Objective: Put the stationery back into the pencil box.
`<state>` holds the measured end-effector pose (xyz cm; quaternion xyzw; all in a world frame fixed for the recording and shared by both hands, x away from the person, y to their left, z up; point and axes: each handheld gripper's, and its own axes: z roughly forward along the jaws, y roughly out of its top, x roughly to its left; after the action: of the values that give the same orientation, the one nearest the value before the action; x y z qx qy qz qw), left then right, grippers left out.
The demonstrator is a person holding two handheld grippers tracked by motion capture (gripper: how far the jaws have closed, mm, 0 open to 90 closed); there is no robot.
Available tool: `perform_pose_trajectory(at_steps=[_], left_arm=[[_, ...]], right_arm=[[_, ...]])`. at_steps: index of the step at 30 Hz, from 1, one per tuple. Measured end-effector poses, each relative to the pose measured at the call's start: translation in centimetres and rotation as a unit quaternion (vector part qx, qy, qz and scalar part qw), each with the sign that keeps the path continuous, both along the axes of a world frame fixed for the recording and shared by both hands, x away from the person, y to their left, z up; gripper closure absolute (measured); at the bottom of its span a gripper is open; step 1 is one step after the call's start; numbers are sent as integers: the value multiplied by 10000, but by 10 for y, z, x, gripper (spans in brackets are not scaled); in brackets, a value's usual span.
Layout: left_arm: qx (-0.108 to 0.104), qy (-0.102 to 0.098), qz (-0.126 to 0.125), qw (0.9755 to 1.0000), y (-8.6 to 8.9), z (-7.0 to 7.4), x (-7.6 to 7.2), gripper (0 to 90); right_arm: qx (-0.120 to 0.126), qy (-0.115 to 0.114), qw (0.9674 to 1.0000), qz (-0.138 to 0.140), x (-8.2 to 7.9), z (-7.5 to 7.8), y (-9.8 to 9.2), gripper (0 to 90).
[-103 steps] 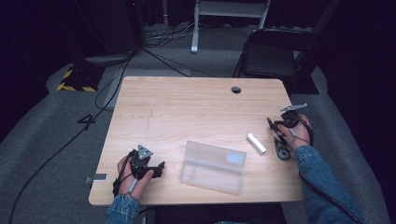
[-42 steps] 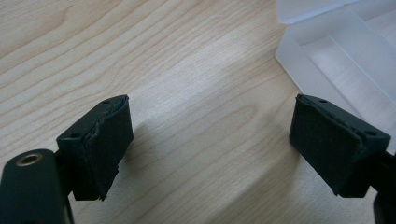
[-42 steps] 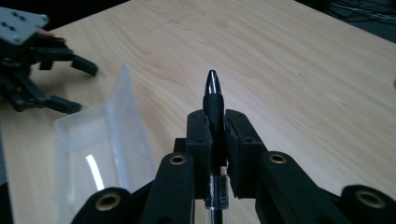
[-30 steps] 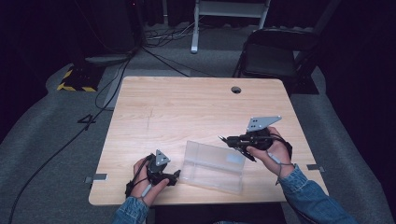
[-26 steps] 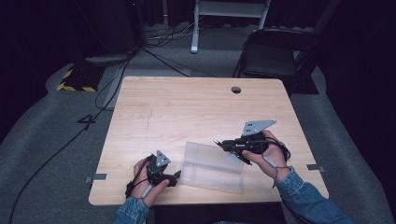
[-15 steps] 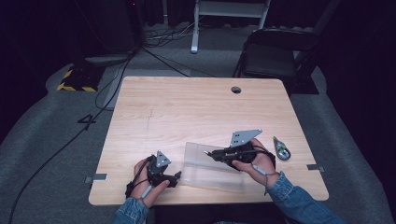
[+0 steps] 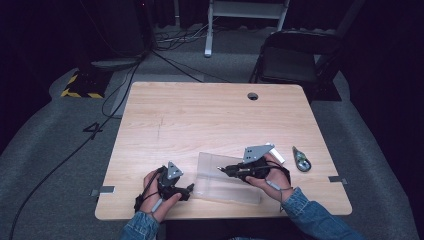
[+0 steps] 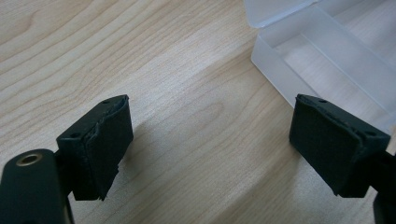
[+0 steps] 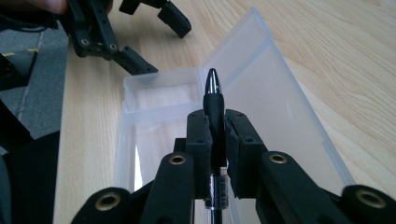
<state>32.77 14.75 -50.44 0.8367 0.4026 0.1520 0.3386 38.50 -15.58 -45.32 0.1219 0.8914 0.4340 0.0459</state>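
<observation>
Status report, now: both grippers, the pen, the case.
Right gripper shut on black pen, tip over open clear plastic case. Left gripper open, empty, beside the case's end. Nothing in the way.

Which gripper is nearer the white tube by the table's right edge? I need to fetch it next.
Right. The right gripper, jaws shut on a pen, hovers over the clear box, with the tube beside its hand. The left gripper sits beyond the box.

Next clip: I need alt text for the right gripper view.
The right tongs are shut on a black pen, tip pointing away, over an open clear plastic box on a wooden table. The left tongs stand open beyond the box's far end.
</observation>
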Motion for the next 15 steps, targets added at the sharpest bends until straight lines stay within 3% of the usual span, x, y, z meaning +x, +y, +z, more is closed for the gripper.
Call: perform_pose_trajectory(at_steps=[8, 15], left_arm=[[0, 1, 0, 10000, 0, 0, 0, 140], [-4, 3, -10, 10000, 0, 0, 0, 139]], right_arm=[[-167, -227, 9995, 150, -2, -6, 0, 804], [-206, -212, 9994, 173, -3, -10, 0, 804]])
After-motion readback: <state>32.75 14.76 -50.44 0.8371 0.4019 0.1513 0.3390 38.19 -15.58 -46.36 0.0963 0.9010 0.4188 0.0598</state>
